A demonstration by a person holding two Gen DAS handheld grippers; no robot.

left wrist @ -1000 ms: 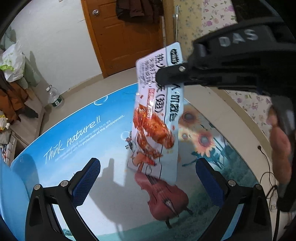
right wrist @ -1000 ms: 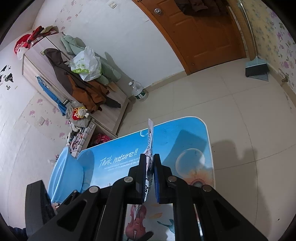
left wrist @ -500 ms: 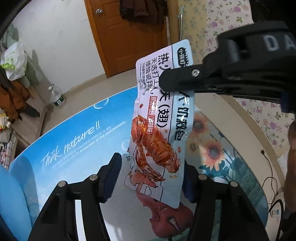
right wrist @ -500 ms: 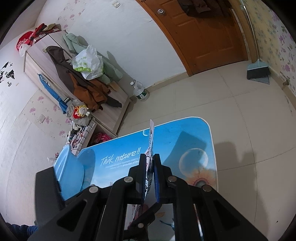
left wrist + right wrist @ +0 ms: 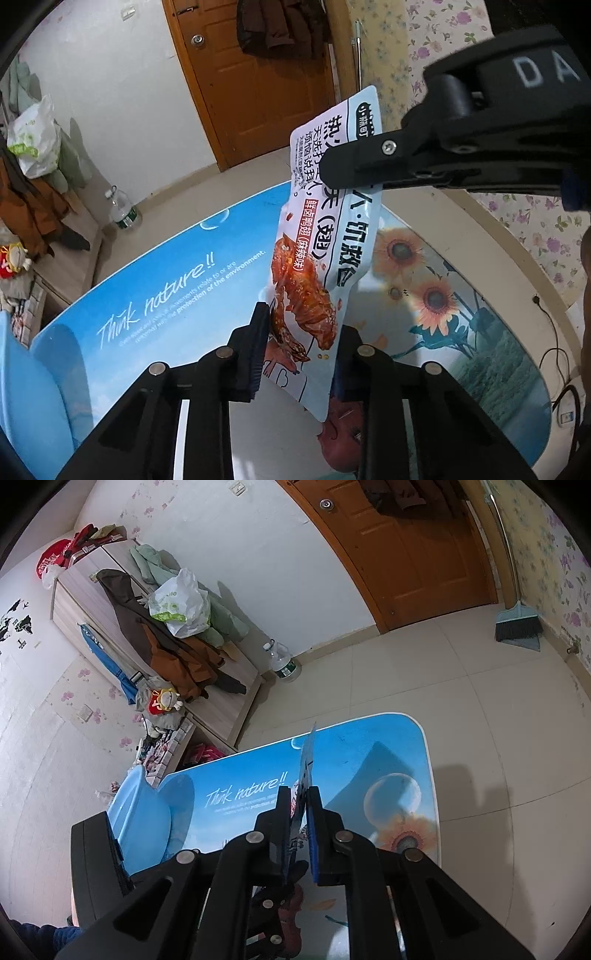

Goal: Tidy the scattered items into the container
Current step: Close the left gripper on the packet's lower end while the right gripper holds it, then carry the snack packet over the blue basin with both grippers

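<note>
Left wrist view: a snack packet (image 5: 325, 266), white and pale blue with a red food picture, hangs in the air above a blue printed tabletop (image 5: 155, 295). Its long axis runs nearly upright. The right hand-held gripper (image 5: 343, 173) reaches in from the right and pinches the packet near its top edge. The left hand-held gripper (image 5: 299, 354) sits directly below, jaws narrow and clamped across the packet's lower part. So both grippers hold the one packet, right above, left beneath.

Right wrist view: the same packet (image 5: 306, 764) shows edge-on as a thin strip rising between the shut jaws of the right hand-held gripper (image 5: 299, 812). A pale blue container (image 5: 144, 823) lies at the tabletop's left end, nearer the left hand, which makes that hand the likelier carrier.

Hard to make out: the container is cut off in both views and its inside is hidden. No other scattered items can be seen.
</note>
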